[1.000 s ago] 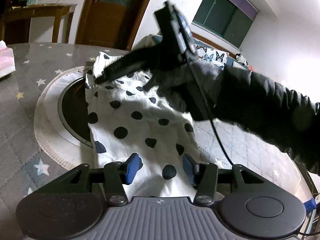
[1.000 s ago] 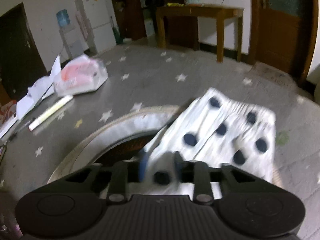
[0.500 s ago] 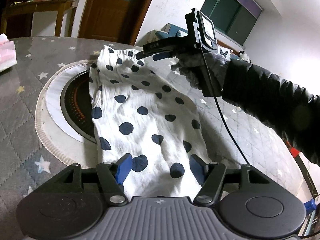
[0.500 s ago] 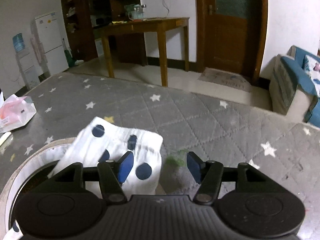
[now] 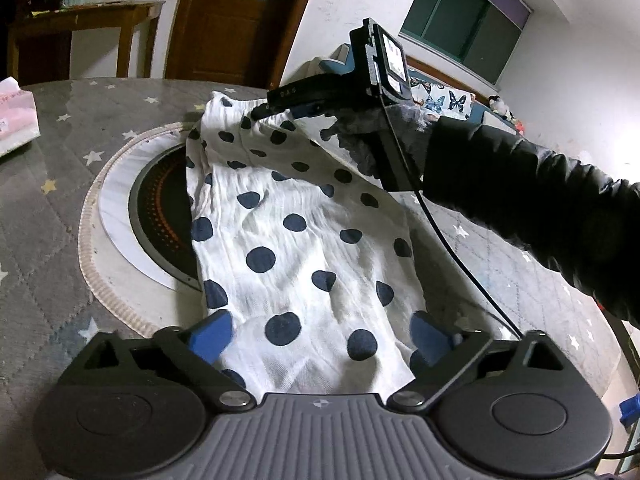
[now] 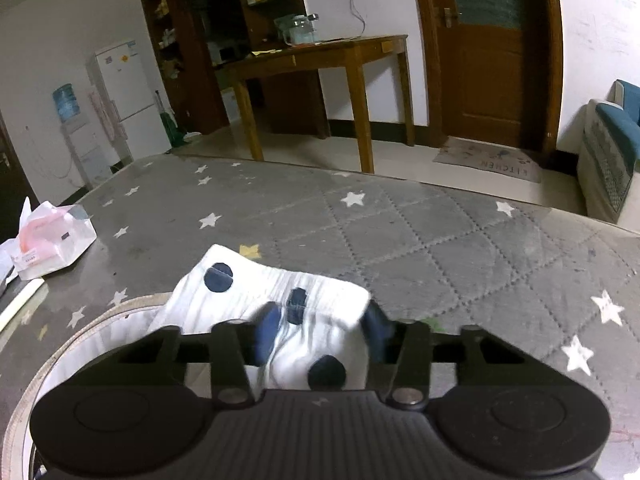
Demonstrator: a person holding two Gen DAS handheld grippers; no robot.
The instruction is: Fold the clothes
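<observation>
My left tongs and right tongs both gape wide over the spotted cloth lying on the surface, gripping nothing

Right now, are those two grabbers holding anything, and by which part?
Nothing is gripped. Both sets of jaws stand open over the polka-dot garment: the left gripper at its near end, the right gripper at its far edge.

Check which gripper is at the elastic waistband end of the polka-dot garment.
The right gripper: its open fingers straddle the gathered waistband of the polka-dot garment. The left gripper, also open, straddles the opposite, flat end.
</observation>
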